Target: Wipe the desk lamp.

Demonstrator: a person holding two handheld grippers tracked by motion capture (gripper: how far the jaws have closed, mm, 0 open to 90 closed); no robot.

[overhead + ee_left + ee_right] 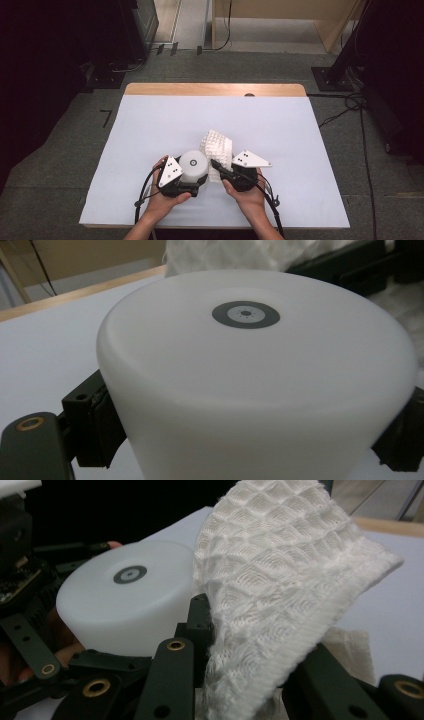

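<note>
While clamped sideways, white container shows closed base outward.

A pale wooden counter is covered by a large white sheet; near its front edge lie a crumpled white paper tissue and a white waffle-weave cloth.

Count: 1 white round container at frame centre, 1 white waffle cloth right of it, 2 tongs, left and right, 1 table.
</note>
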